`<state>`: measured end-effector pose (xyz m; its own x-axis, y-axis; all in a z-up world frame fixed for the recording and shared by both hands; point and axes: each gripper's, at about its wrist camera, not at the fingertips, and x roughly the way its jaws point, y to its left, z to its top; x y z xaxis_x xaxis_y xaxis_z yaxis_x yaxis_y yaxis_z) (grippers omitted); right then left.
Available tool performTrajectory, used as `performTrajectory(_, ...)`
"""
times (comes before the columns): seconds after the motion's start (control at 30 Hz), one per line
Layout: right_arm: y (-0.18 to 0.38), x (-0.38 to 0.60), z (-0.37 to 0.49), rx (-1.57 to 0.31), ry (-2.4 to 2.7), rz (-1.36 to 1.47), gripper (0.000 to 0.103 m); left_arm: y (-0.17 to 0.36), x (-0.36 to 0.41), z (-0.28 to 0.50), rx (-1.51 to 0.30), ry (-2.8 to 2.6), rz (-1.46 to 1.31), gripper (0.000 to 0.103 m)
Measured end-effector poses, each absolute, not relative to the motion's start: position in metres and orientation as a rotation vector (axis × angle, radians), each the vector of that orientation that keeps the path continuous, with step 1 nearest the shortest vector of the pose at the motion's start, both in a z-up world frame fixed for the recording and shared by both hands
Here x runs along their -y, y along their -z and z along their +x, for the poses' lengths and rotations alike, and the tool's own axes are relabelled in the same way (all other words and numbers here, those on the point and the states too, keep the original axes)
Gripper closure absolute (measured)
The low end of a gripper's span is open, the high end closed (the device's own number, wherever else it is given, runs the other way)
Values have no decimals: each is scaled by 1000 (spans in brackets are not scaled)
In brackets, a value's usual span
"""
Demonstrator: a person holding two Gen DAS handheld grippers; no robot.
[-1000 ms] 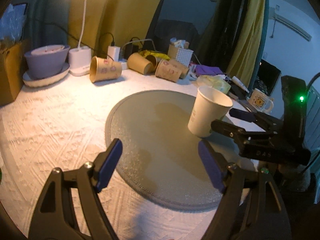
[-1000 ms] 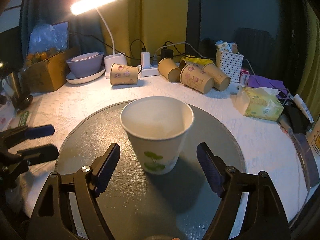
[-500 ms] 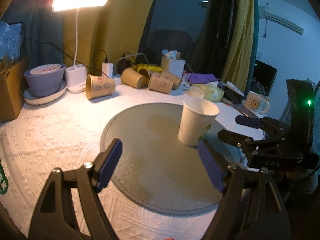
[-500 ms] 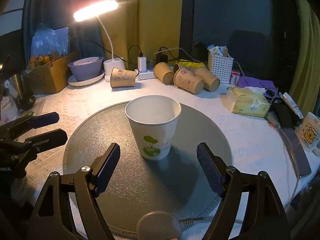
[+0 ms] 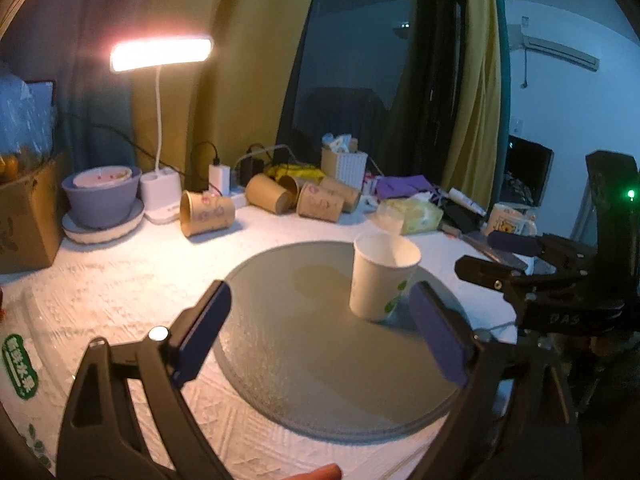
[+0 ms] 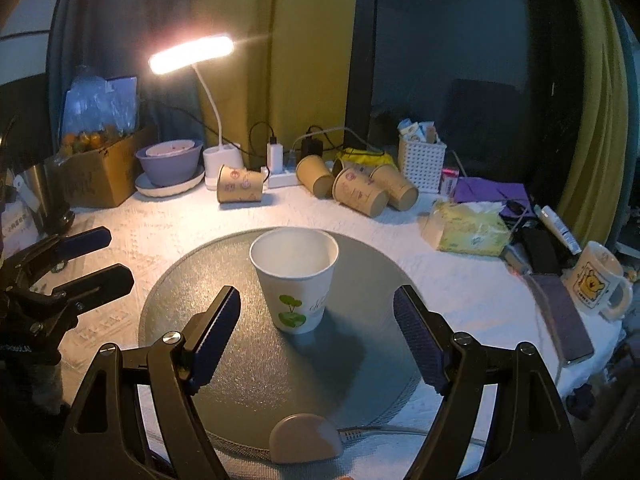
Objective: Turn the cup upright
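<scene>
A white paper cup (image 6: 295, 280) with a green leaf print stands upright, mouth up, on the round grey glass disc (image 6: 248, 364). It also shows in the left wrist view (image 5: 382, 276), on the disc's (image 5: 304, 360) far right part. My right gripper (image 6: 318, 340) is open and empty, its jaws wide apart just short of the cup. My left gripper (image 5: 320, 336) is open and empty, left of the cup. Each gripper shows in the other's view: the right one (image 5: 508, 258) and the left one (image 6: 92, 256).
Several brown paper cups (image 6: 360, 192) lie on their sides at the back by a power strip (image 6: 282, 178), a lit desk lamp (image 6: 192, 54), a purple bowl (image 6: 170, 160) and a white basket (image 6: 422, 166). A tissue pack (image 6: 468, 228), phone (image 6: 560, 314) and mug (image 6: 598, 280) sit right. A cardboard box (image 6: 102, 174) stands left.
Both grippers have pulled back and risen away from the cup, which now looks smaller and farther in both views. The cup has stayed upright on the disc.
</scene>
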<state>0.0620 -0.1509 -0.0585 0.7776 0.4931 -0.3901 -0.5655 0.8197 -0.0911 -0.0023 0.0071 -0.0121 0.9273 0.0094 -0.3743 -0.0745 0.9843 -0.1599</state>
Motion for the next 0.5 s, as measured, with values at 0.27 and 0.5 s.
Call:
performTrajectory(0.27, 37, 158, 43, -309, -570, -203, 21, -11, 0, -19, -315, -61, -150, 11)
performTrajectory(0.5, 20, 165, 27, -273, -561, -198, 21, -29, 9, -29, -260, -77, -107, 11)
